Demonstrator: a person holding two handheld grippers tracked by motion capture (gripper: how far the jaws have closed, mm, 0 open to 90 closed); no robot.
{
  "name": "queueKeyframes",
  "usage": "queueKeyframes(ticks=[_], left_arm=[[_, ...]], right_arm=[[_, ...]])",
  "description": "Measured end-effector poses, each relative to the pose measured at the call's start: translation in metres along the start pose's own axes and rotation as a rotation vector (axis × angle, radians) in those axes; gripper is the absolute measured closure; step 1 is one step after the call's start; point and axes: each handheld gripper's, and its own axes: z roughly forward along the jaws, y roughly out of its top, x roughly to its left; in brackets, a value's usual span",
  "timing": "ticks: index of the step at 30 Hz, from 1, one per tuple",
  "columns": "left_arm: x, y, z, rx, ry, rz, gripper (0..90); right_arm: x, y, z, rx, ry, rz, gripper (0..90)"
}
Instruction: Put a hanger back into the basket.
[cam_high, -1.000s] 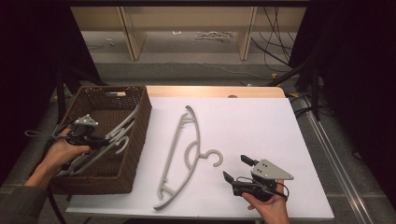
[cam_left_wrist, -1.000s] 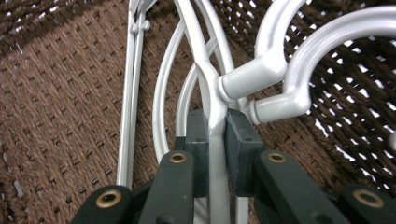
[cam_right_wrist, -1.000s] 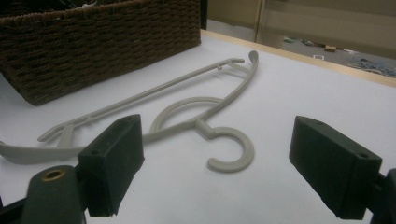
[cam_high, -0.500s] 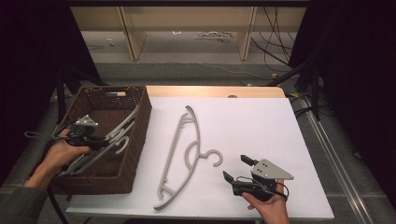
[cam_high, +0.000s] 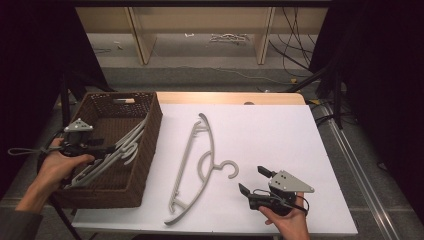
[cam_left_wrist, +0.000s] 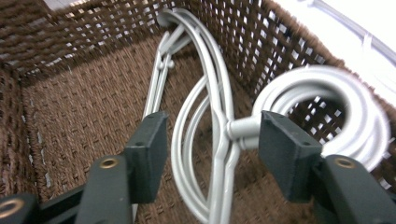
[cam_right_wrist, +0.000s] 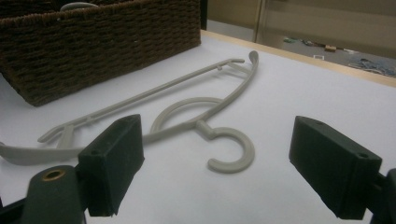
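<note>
1. Spreading across most of the high view, the white counter (cam_high: 280, 145) carries everything; its bare wooden edge shows along the far side.
2. Sitting at the counter's left end is a brown wicker basket (cam_high: 145, 150), open at the top, with a cut-out handle in its far wall.
3. Lying flat on the counter just right of the basket is a grey hanger (cam_high: 192, 165), its long bar running from far to near and its hook (cam_high: 231, 169) curling out to the right.
4. Leaning inside the basket are more grey hangers (cam_high: 131, 139); they look like two or three stacked together, though the count is hard to tell. Their far ends rest against the basket's right wall.
5. Reaching into the basket from the left, the left hand-held gripper (cam_left_wrist: 212, 144) has its jaws spread apart with the hangers' necks between them. The right-side pad (cam_left_wrist: 287, 156) sits against the stem below the hook rings, while the left-side pad stands clear of the plastic, so nothing is clamped.
6. Resting at the near right of the counter, the right hand-held gripper (cam_high: 254, 181) is wide open and holds nothing. It points left toward the lone hanger's hook, near it but apart.
</note>
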Motion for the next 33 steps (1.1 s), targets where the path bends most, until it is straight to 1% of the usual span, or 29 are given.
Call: queueKeyframes(ticks=[1,2,3,4,5,7,8,9,10,11,12,13,14,15,16,18,19,20,21,22,23,24,26,27,29,30,31,32,33], left_arm=[[-0.003,0.000,-0.002,-0.019,-0.001,-0.013,40.3],[-0.005,0.001,-0.002,-0.027,-0.003,-0.020,39.0],[-0.007,0.001,-0.003,-0.040,0.004,-0.025,37.3],[-0.010,0.001,-0.003,-0.054,0.008,-0.039,35.2],[-0.012,0.001,-0.004,-0.063,0.008,-0.035,34.0],[-0.014,0.002,-0.004,-0.077,0.003,-0.037,33.3],[-0.015,0.003,-0.004,-0.087,0.017,-0.039,32.4],[-0.014,0.003,-0.007,-0.067,0.015,-0.019,31.3],[-0.018,0.004,-0.006,-0.103,0.016,-0.057,30.6],[-0.021,0.006,-0.008,-0.119,0.029,-0.069,29.9],[-0.023,0.006,-0.010,-0.124,0.027,-0.067,28.2],[-0.027,0.007,-0.011,-0.136,0.033,-0.072,27.1],[-0.031,0.008,-0.013,-0.147,0.027,-0.068,27.0],[-0.035,0.009,-0.014,-0.165,0.024,-0.072,27.0],[-0.039,0.010,-0.016,-0.186,0.018,-0.068,26.9],[-0.051,0.012,-0.020,-0.215,0.003,-0.054,26.4],[-0.055,0.013,-0.021,-0.224,-0.004,-0.046,26.4],[-0.061,0.014,-0.023,-0.242,-0.009,-0.039,26.4],[-0.064,0.015,-0.024,-0.250,-0.013,-0.035,26.1],[-0.069,0.015,-0.025,-0.264,-0.024,-0.033,25.6],[-0.074,0.015,-0.026,-0.279,-0.032,-0.033,25.1],[-0.081,0.015,-0.027,-0.295,-0.047,-0.026,25.0],[-0.089,0.015,-0.027,-0.310,-0.081,-0.020,24.5],[-0.092,0.015,-0.027,-0.319,-0.092,-0.020,24.4],[-0.101,0.013,-0.027,-0.346,-0.111,-0.009,24.4],[-0.106,0.011,-0.026,-0.362,-0.128,-0.005,24.0],[-0.109,0.010,-0.026,-0.367,-0.137,0.001,23.7],[-0.115,0.008,-0.026,-0.381,-0.146,0.002,23.6],[-0.118,0.007,-0.026,-0.384,-0.148,0.002,23.4]], right_arm=[[0.000,0.000,0.000,0.000,0.000,-0.001,18.7],[0.000,0.000,0.000,0.004,0.002,0.000,18.7],[-0.001,0.000,0.000,-0.003,-0.003,-0.011,18.7],[-0.001,0.000,0.000,-0.004,-0.006,-0.013,18.7],[0.000,0.000,0.000,0.001,-0.002,-0.001,18.7],[0.000,0.000,0.000,0.004,0.000,-0.002,18.7],[0.000,0.000,0.000,0.007,0.003,-0.001,18.7],[0.001,0.000,0.000,0.005,0.003,0.000,18.7],[0.000,0.000,0.000,0.004,0.001,-0.003,18.7],[0.000,0.000,0.000,0.004,0.001,-0.003,18.7],[0.000,0.000,0.001,-0.017,0.004,-0.001,18.7],[0.000,0.000,0.000,0.003,-0.002,-0.004,18.7],[0.000,0.000,0.000,0.007,-0.001,0.000,18.7],[0.000,0.000,0.000,0.005,-0.002,-0.001,18.7],[0.000,0.000,0.000,0.003,-0.001,0.002,18.7],[0.000,0.000,0.000,0.004,-0.001,-0.004,18.7],[0.001,0.000,0.000,-0.003,-0.002,-0.007,18.7],[0.000,0.000,-0.001,0.006,-0.009,-0.019,18.7],[0.000,0.000,0.000,0.002,-0.005,-0.012,18.8],[0.000,0.000,0.000,-0.007,-0.010,-0.019,18.7],[0.000,0.000,0.001,-0.014,0.002,-0.017,18.7],[0.001,0.000,0.000,-0.003,0.010,0.002,18.7],[0.001,0.000,0.000,-0.005,0.008,0.002,18.7],[0.001,0.000,0.000,-0.009,0.007,0.007,18.7],[0.001,0.000,0.000,-0.010,0.011,0.006,18.8],[0.001,0.000,0.000,-0.007,0.005,0.003,18.8],[-0.001,0.000,0.000,-0.004,-0.003,-0.014,18.7],[-0.001,0.000,0.000,-0.011,-0.003,-0.016,18.7],[0.001,0.000,0.000,-0.008,0.011,0.008,18.7]])
